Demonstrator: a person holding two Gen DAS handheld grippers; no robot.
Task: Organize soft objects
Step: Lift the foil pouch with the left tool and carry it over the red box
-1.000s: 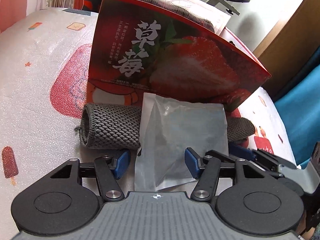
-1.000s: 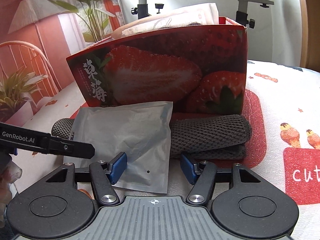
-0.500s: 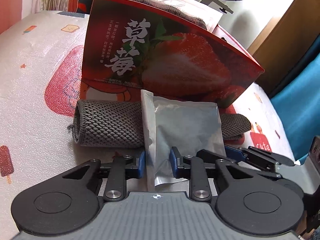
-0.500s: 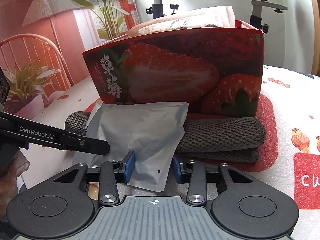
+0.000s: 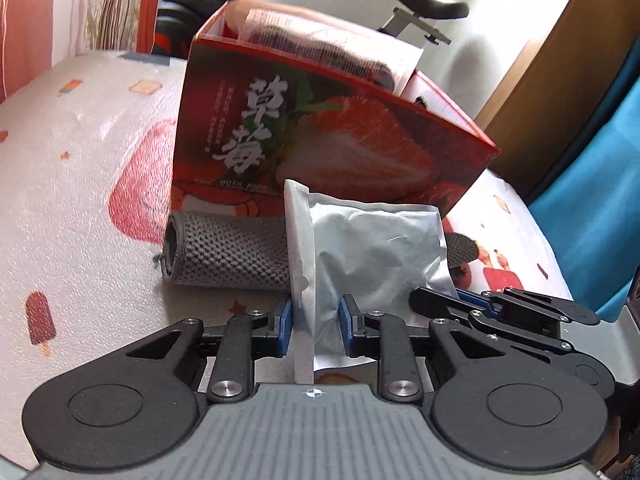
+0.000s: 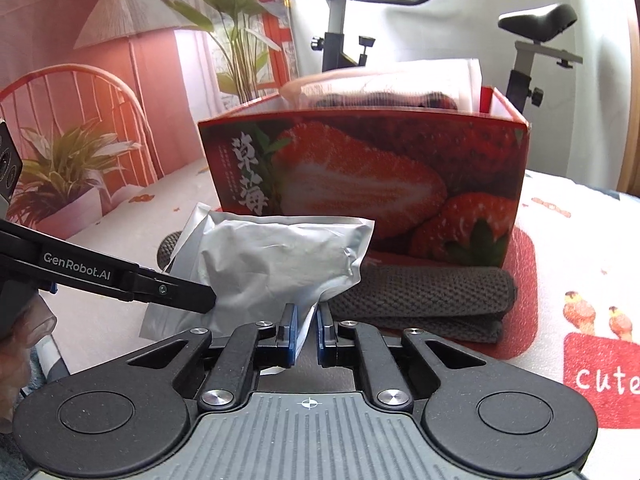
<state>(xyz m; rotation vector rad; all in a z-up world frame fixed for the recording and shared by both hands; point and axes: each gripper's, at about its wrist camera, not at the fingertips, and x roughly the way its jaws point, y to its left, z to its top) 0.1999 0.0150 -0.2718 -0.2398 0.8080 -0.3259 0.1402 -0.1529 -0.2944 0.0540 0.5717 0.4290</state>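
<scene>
left wrist view: the left gripper (image 5: 314, 322) has its blue fingers (image 5: 285, 322) pinched on the near edge of the silver pouch (image 5: 372, 248), which lies in front of the strawberry box (image 5: 320, 136) and partly over the grey knitted roll (image 5: 232, 256) at the foot of that box, on the patterned bed cover (image 5: 80, 168). right wrist view: the right gripper (image 6: 307, 330) has its fingers narrowed onto a near corner of the same pouch, in front of the strawberry box, with the left gripper's fingers reaching it from the left. more soft packets (image 6: 384, 84) stand inside the box.
</scene>
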